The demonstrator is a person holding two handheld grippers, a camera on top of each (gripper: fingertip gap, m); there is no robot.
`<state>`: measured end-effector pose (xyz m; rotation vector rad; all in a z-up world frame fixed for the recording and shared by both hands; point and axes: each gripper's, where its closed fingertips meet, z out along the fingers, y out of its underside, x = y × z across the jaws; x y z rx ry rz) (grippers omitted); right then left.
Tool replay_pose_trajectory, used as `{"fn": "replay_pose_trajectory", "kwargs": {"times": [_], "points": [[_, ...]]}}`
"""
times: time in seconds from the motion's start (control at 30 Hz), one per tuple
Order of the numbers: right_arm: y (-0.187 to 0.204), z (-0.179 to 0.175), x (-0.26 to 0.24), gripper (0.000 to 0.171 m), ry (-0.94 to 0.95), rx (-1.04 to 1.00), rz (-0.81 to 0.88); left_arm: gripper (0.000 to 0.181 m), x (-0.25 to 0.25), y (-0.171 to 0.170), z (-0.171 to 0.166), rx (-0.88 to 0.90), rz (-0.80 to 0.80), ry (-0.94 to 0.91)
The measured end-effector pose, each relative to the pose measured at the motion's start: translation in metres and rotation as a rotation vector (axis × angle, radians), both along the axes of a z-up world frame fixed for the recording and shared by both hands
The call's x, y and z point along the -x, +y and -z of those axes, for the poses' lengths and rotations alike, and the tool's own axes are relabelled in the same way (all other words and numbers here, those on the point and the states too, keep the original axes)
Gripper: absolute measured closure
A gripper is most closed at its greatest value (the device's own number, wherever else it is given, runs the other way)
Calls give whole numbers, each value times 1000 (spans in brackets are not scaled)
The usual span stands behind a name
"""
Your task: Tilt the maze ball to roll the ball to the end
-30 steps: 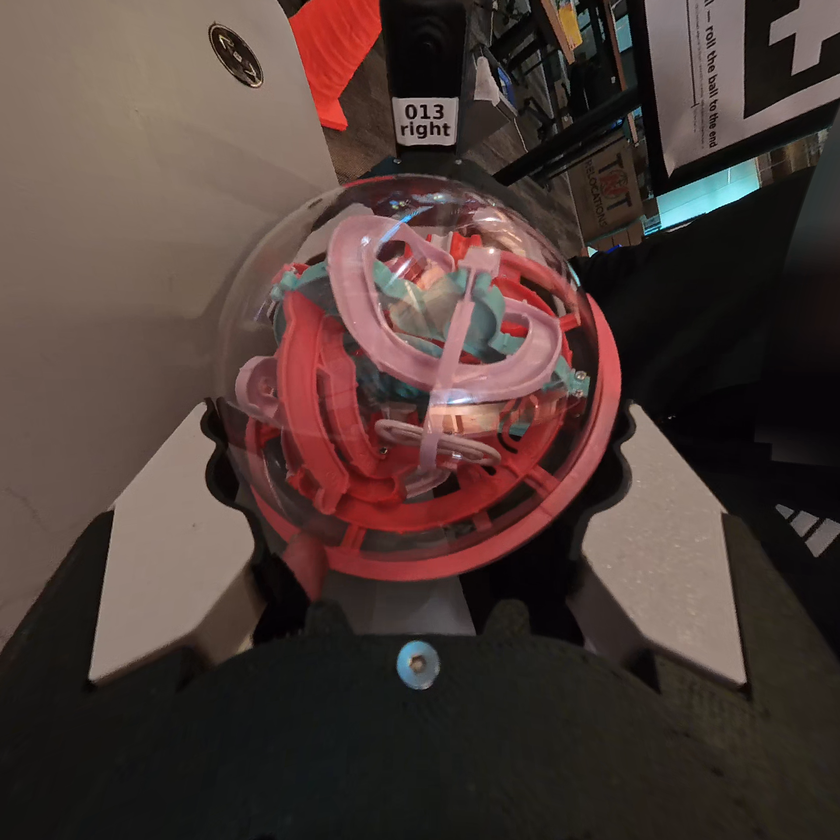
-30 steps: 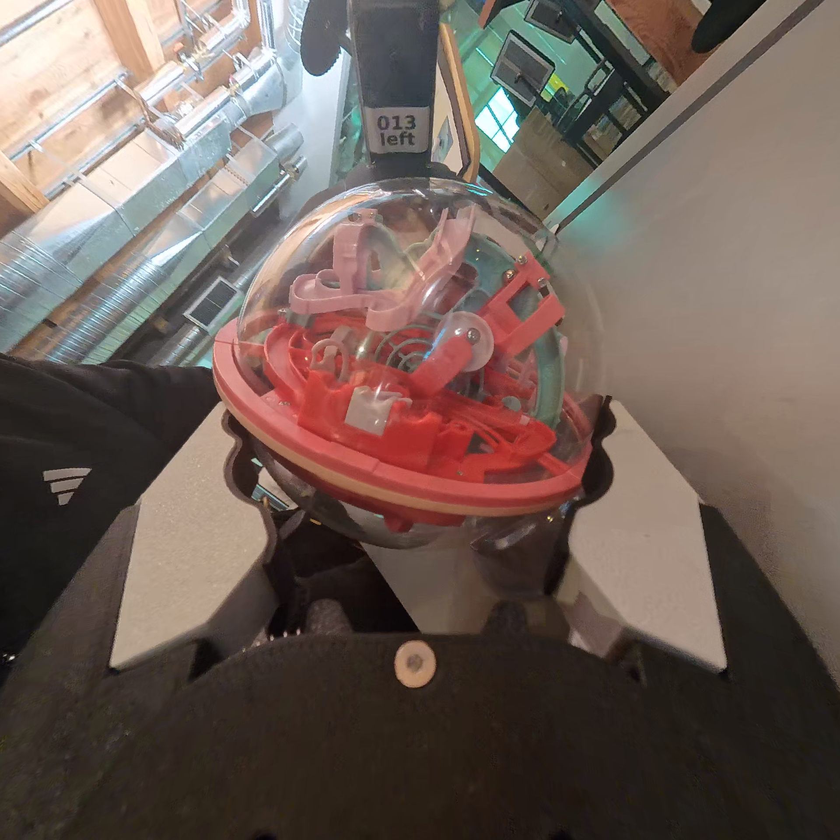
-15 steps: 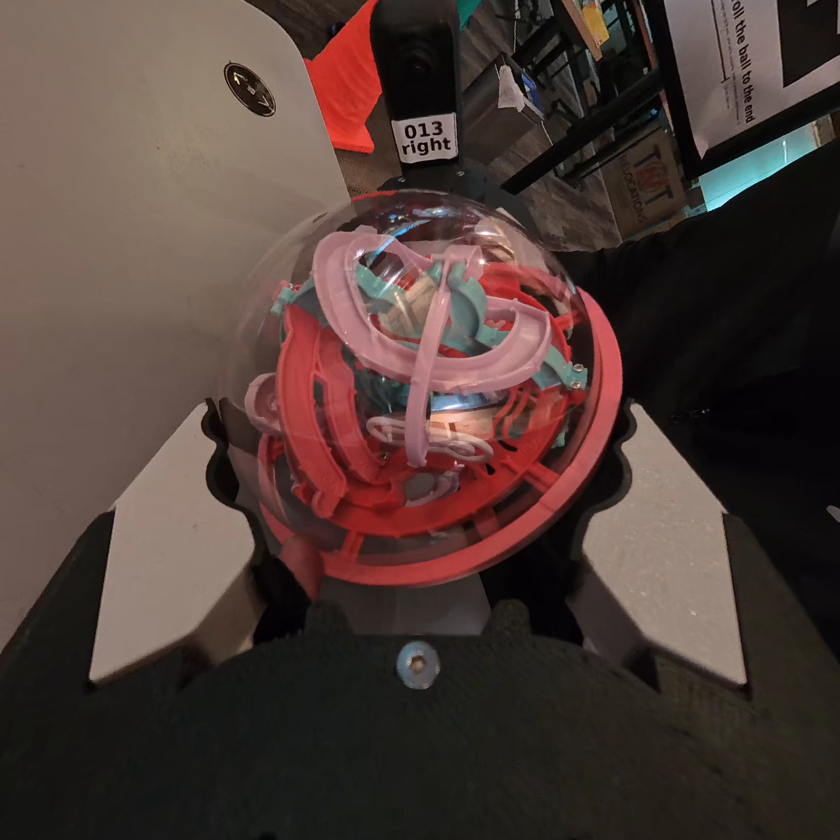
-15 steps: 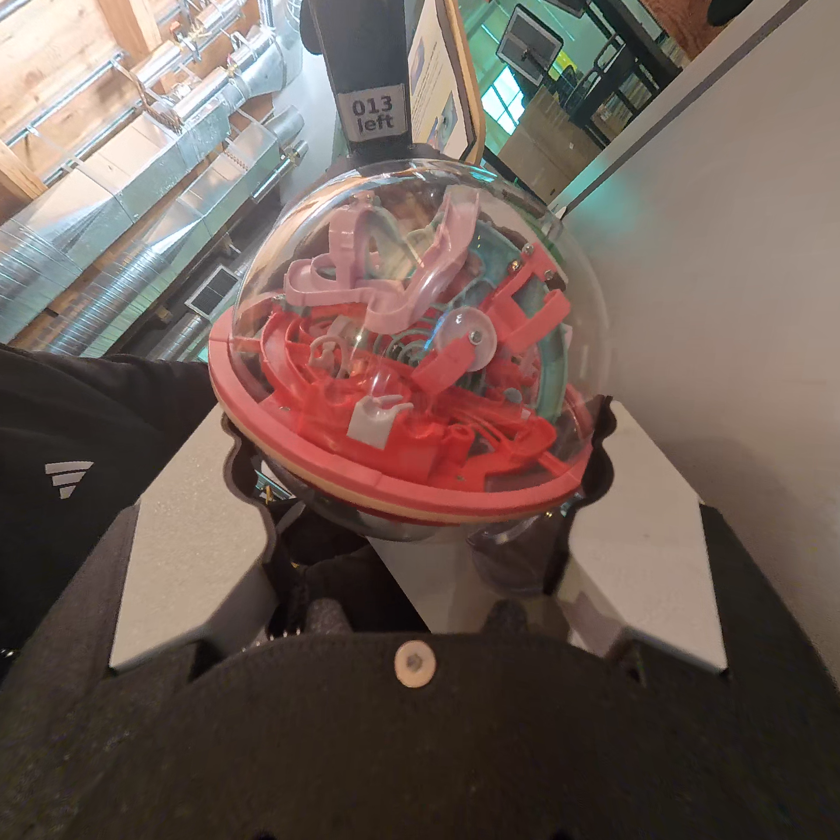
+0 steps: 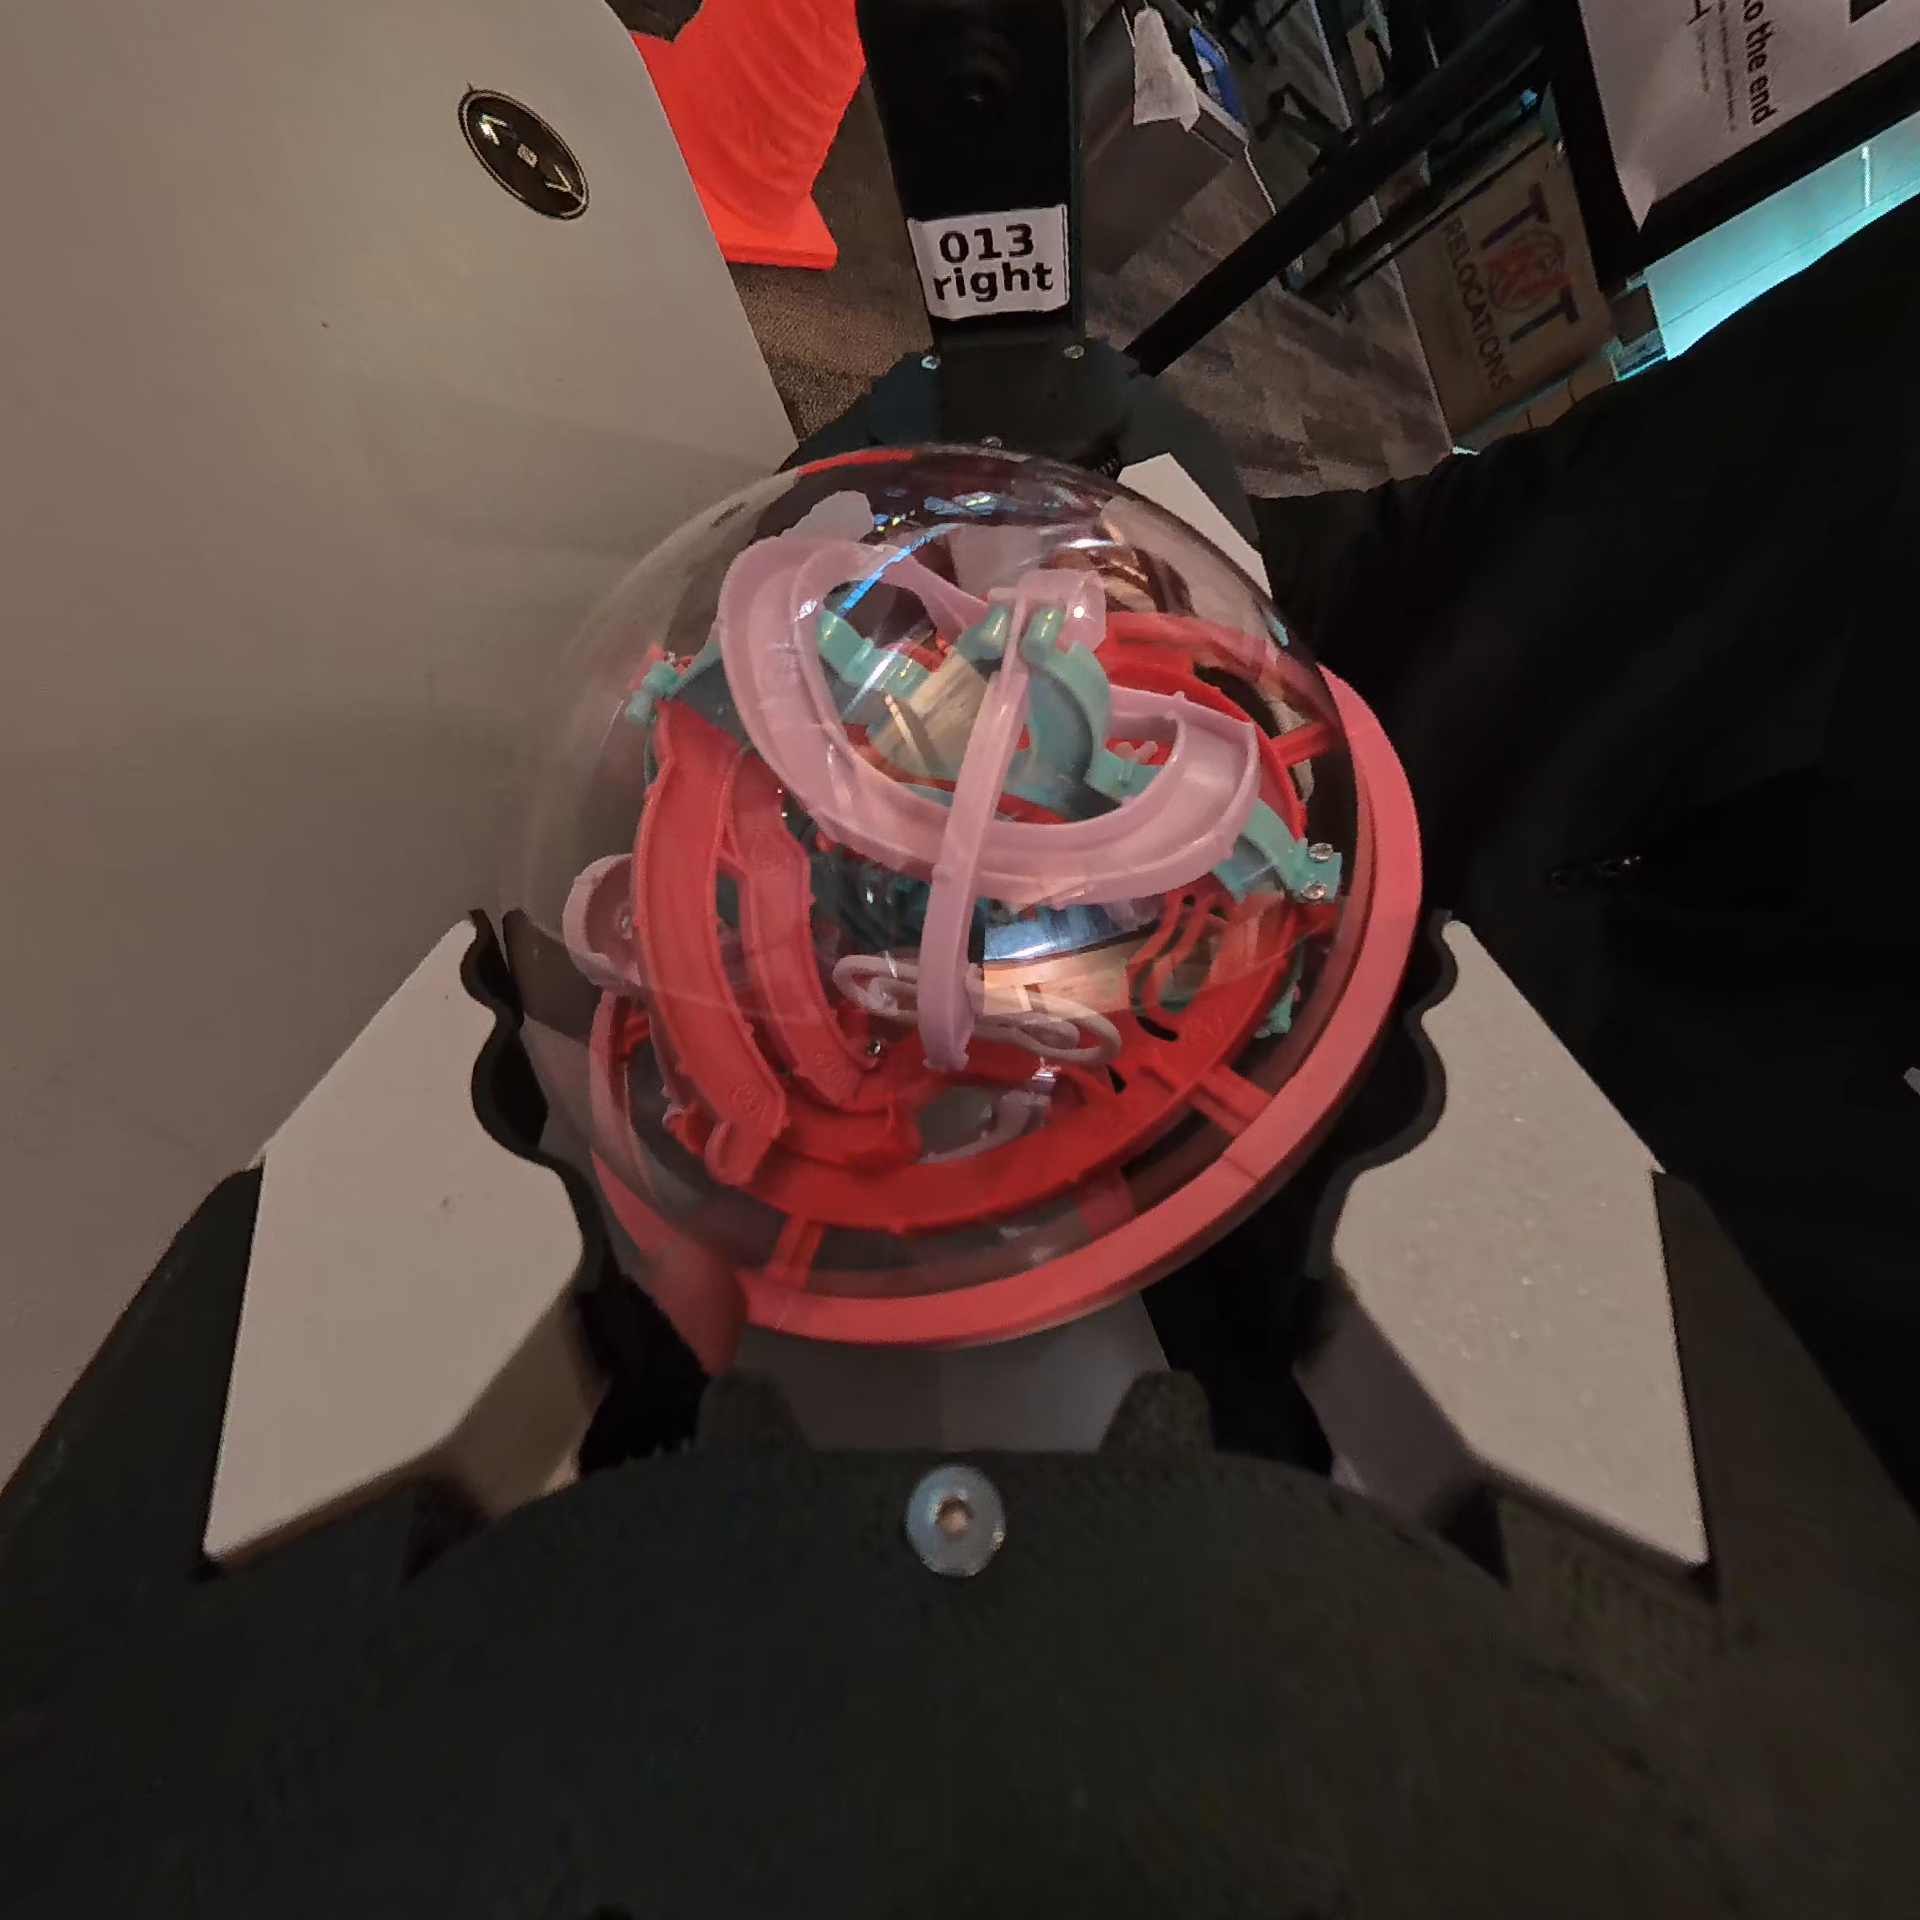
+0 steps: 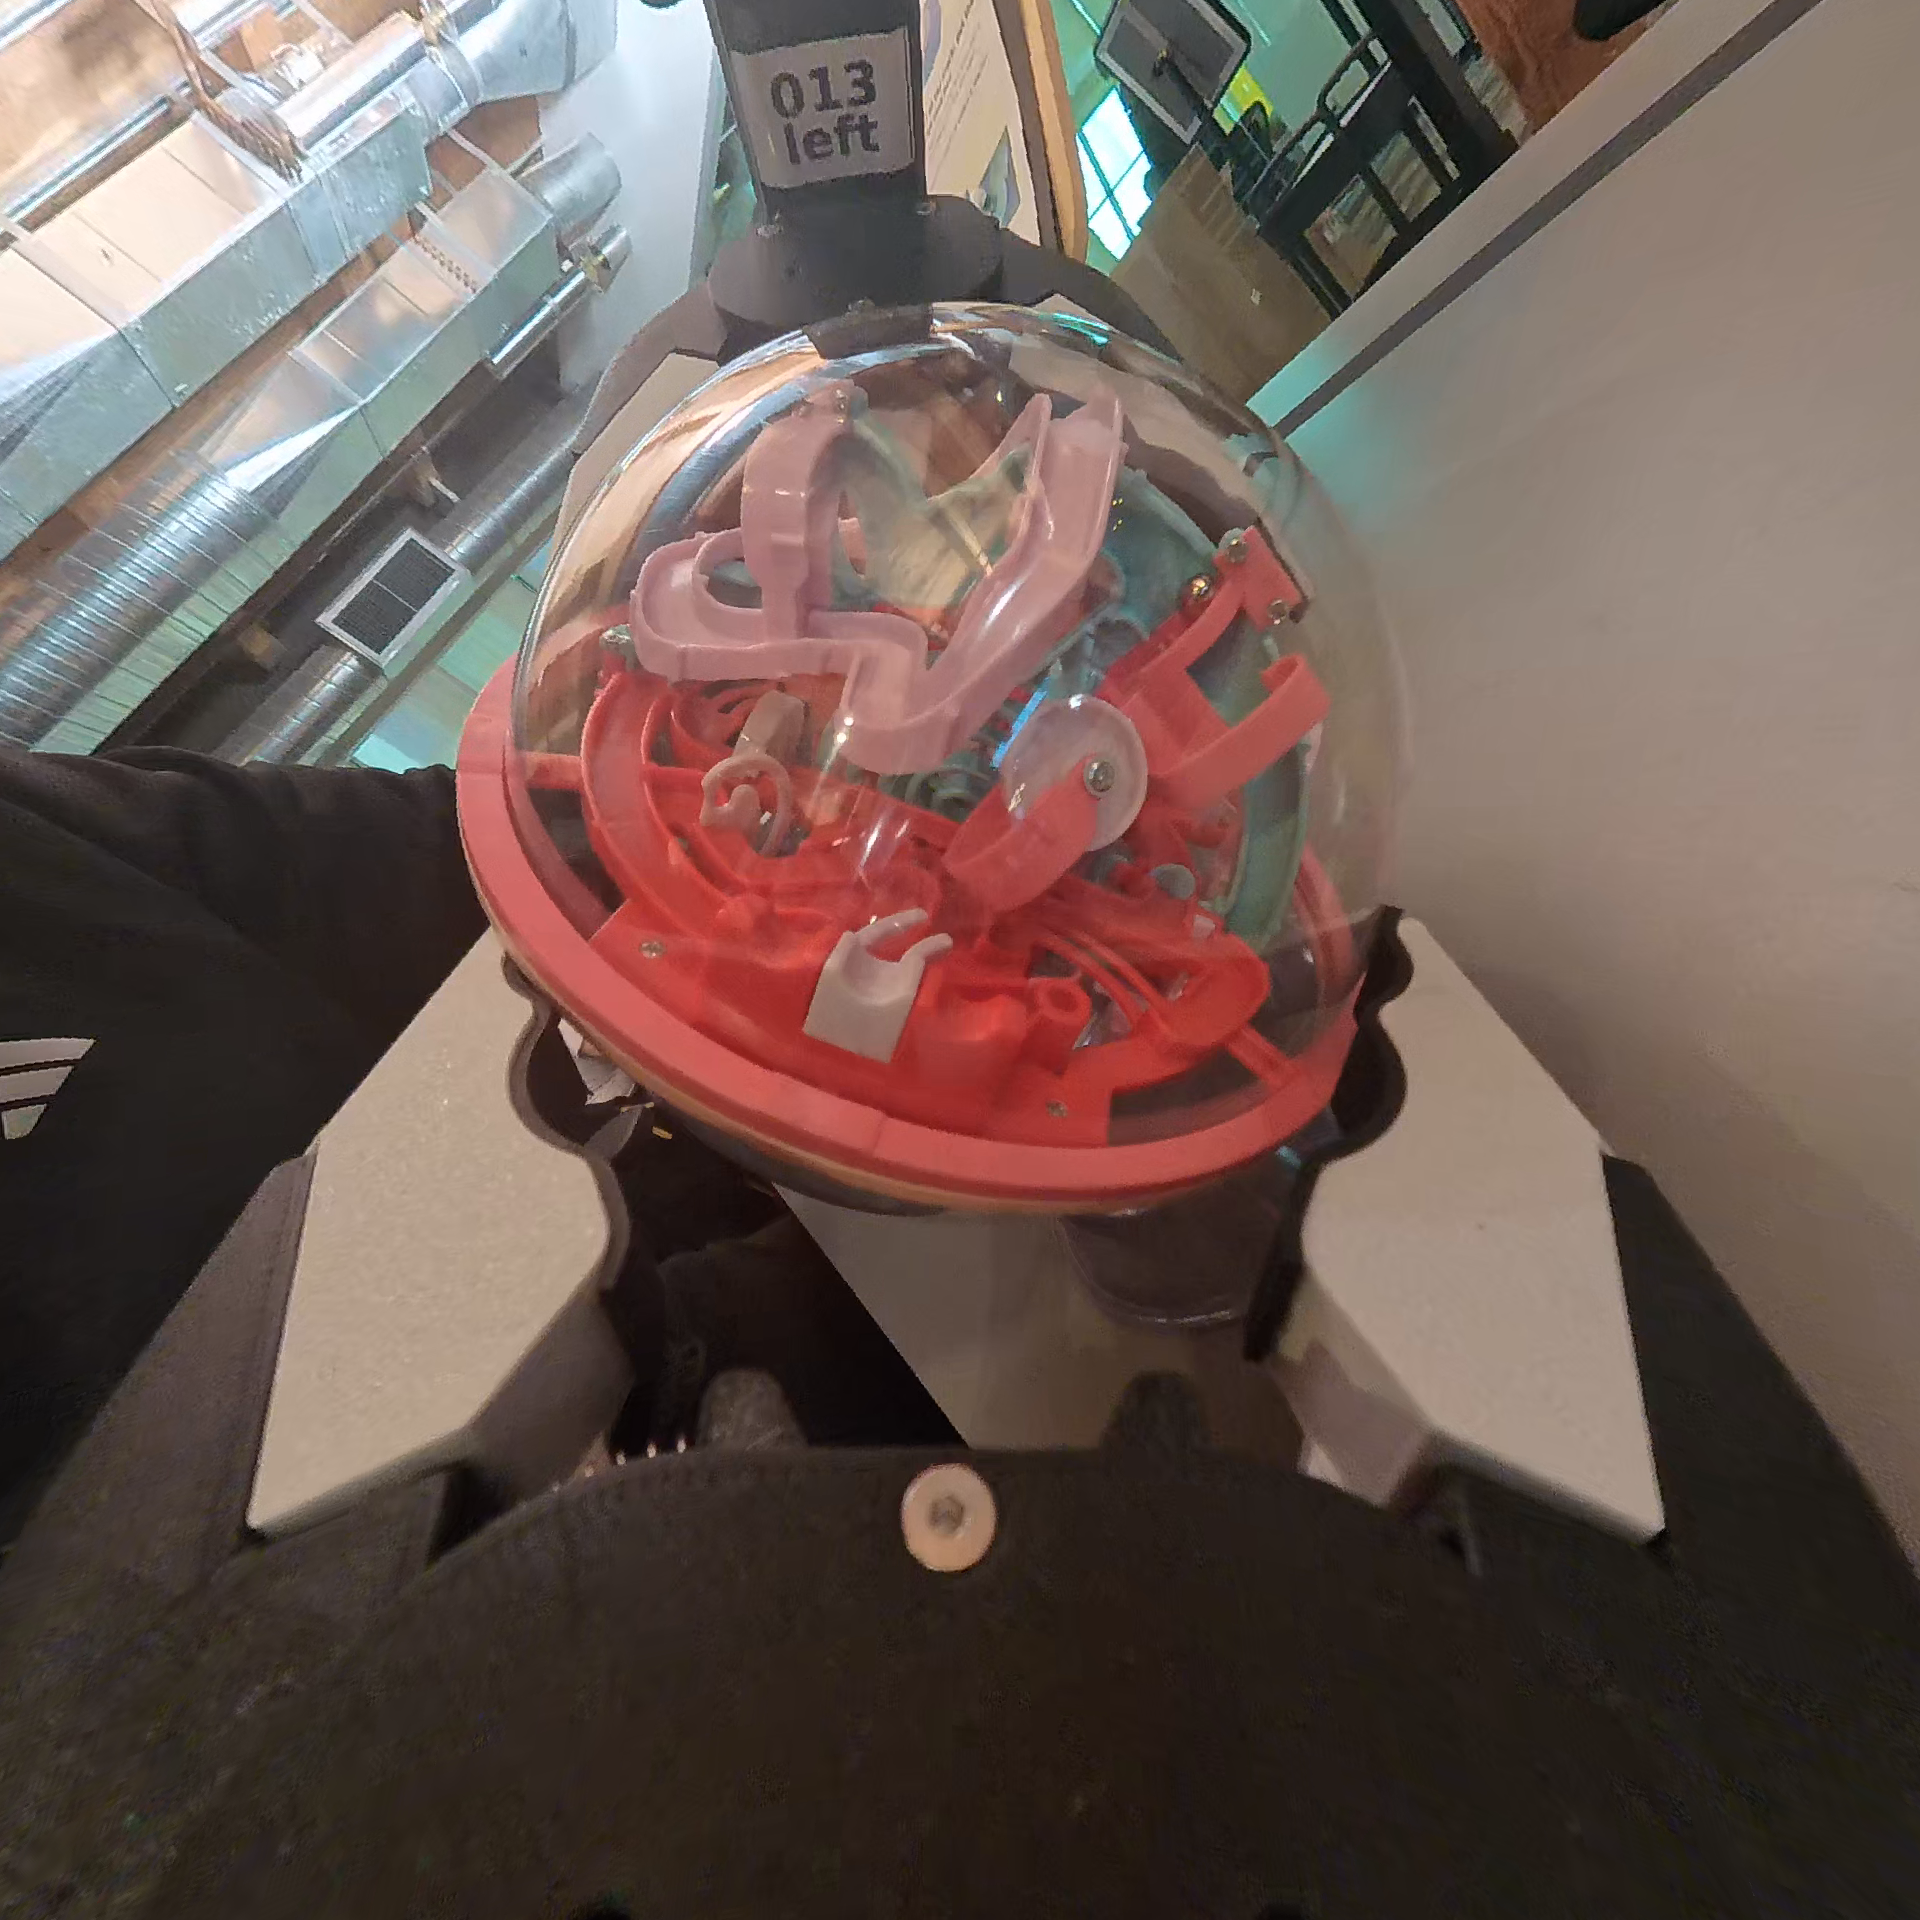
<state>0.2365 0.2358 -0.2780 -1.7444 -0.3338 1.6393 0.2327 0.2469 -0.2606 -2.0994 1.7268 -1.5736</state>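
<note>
The maze ball sits between the two fingers of the left claw, which is clenched on it, the black scalloped pads pressing its sides. It is a clear globe with red, pink and teal tracks inside and a red rim that runs tilted, low toward the claw's base and higher on its right side. Straight ahead of the left claw, on the far side of the globe, the right claw faces back.

From the other side, the right claw grips the same maze ball between its fingers, the rim lying close to its base. The left claw shows just beyond the globe. A white panel stands to the right claw's right, a dark sleeve to its left. The small ball cannot be made out
</note>
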Motion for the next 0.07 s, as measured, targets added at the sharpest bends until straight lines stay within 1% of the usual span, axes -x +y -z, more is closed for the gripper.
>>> {"fn": "replay_pose_trajectory", "kwargs": {"times": [0.07], "points": [[0,0,0,24,2,-3,4,23,1,0,0,-5,10,10]]}}
